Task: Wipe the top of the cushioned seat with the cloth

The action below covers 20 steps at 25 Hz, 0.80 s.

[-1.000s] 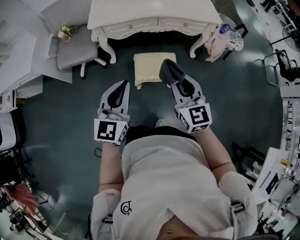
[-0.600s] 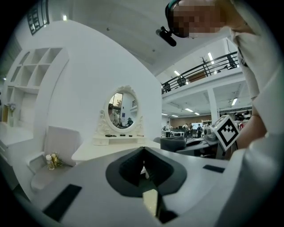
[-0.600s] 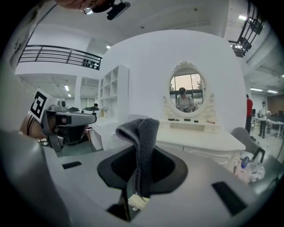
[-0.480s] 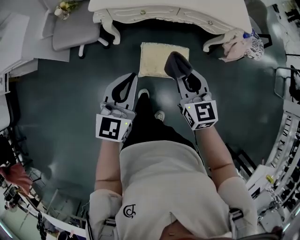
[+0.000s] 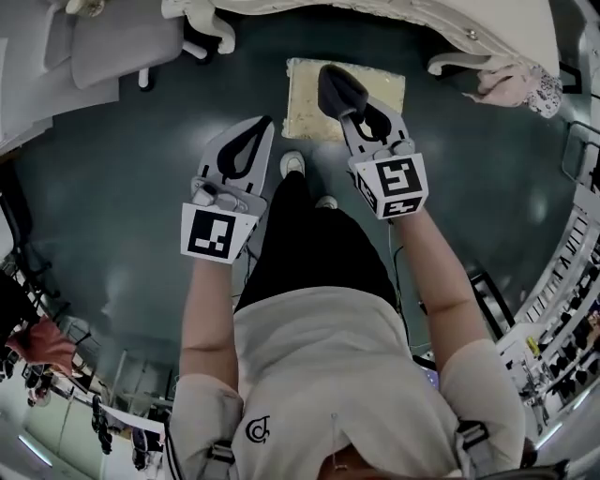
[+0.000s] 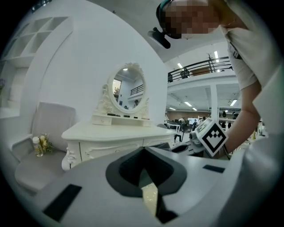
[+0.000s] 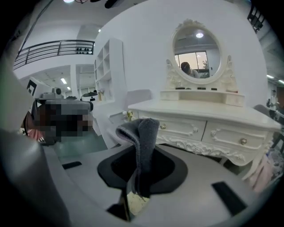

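The cream cushioned seat stands on the dark floor just before the dressing table. My right gripper is shut on a dark grey cloth, which hangs over the seat's middle in the head view. In the right gripper view the cloth stands folded up from between the jaws, and a sliver of the seat shows under them. My left gripper is shut and holds nothing, to the left of the seat and short of it. Through its jaws a strip of the seat shows.
A white carved dressing table with an oval mirror stands right behind the seat. A grey chair is at the far left, pink fabric hangs by the table's right leg. The person's shoe is close to the seat.
The person has stepped forward, so the seat now lies closer under the grippers. The right gripper with the cloth has come over the seat. The left gripper stays shut and empty.
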Each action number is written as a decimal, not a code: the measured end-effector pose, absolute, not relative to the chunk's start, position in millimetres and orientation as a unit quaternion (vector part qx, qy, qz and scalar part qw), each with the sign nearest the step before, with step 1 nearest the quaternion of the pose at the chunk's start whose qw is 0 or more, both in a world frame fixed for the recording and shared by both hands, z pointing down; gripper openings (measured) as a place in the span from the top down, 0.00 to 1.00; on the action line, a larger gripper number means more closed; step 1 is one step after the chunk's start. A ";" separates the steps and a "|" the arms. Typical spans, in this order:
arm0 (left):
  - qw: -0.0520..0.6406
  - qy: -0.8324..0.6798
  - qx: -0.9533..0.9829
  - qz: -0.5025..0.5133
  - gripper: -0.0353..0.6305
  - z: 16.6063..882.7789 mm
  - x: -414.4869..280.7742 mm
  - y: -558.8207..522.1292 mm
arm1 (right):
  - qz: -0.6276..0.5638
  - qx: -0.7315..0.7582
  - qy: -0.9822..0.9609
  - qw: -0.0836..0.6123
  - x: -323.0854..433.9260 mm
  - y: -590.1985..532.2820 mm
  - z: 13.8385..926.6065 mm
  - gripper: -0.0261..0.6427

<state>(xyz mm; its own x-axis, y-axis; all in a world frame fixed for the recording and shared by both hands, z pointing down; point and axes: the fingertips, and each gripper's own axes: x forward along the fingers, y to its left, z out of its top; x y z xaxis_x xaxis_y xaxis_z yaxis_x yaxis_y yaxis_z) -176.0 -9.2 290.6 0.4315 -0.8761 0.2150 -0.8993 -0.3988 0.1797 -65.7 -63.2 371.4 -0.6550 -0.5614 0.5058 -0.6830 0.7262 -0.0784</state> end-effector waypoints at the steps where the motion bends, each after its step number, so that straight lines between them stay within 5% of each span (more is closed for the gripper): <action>1: 0.135 -0.535 0.833 0.043 0.93 301.2 -180.4 -15.1 | 0.134 0.342 -0.899 0.238 -69.9 -68.4 387.7 0.85; 20: 0.210 -0.519 0.827 0.048 0.93 481.2 -190.3 -57.1 | 0.253 0.315 -0.847 0.346 -102.2 -120.6 650.2 0.85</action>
<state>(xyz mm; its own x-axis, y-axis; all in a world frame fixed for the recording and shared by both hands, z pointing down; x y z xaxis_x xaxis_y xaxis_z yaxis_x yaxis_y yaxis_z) -190.3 -57.1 481.2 0.4565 -0.8386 0.2973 -0.8788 -0.3729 0.2978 -102.2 -120.6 650.2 -0.5622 -0.3575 0.7457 -0.7083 0.6736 -0.2111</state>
